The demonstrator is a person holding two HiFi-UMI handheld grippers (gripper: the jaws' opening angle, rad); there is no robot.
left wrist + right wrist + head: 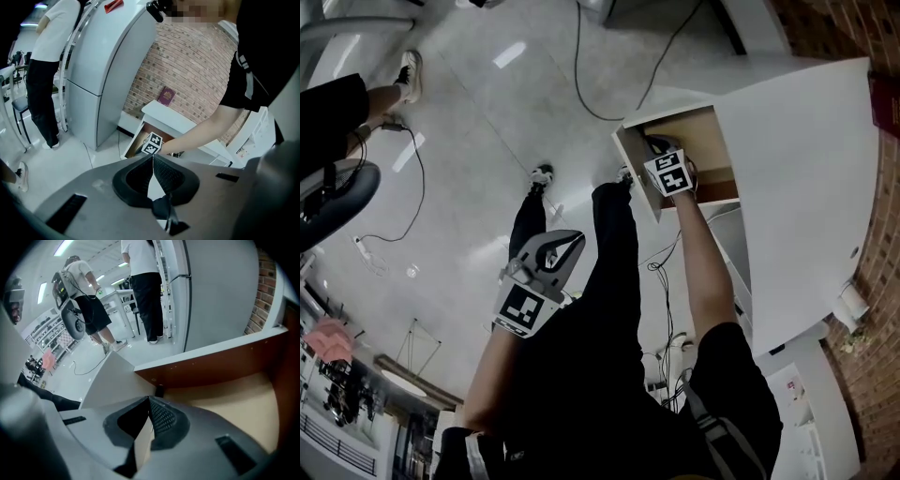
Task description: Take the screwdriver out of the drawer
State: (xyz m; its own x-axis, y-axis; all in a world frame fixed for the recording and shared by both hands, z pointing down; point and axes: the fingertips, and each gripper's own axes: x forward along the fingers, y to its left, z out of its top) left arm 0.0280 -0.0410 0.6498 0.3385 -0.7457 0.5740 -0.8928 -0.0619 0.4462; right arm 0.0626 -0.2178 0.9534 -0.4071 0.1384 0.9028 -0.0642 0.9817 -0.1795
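Screwdriver not clearly seen in any view. Best candidate is a small dark item [160, 391] on the drawer floor against the far brown wall, too small to confirm. It lies at 12 o'clock from the right hand-held gripper [150, 401], just beyond the jaw tips. Its long axis cannot be told.

The drawer [211, 366] is pulled open from the white bench [806, 169]; the rest of its pale floor looks bare in the right gripper view. In the head view the right hand-held gripper [664, 155] is reached into the drawer [705, 129], arm stretched out toward 1 o'clock. Its jaws are clenched tip to tip, nothing between them.

The left hand-held gripper [567, 246] hangs well apart, at 8 o'clock from the drawer, over the floor beside the person's leg. Its jaws [152, 161] are also pressed together and empty, aimed toward the drawer [140, 136].

Judgement: the right arm is far nearer, so the pick is its job. It likely needs to part its jaws and ease forward toward 12 o'clock to get around the dark item.
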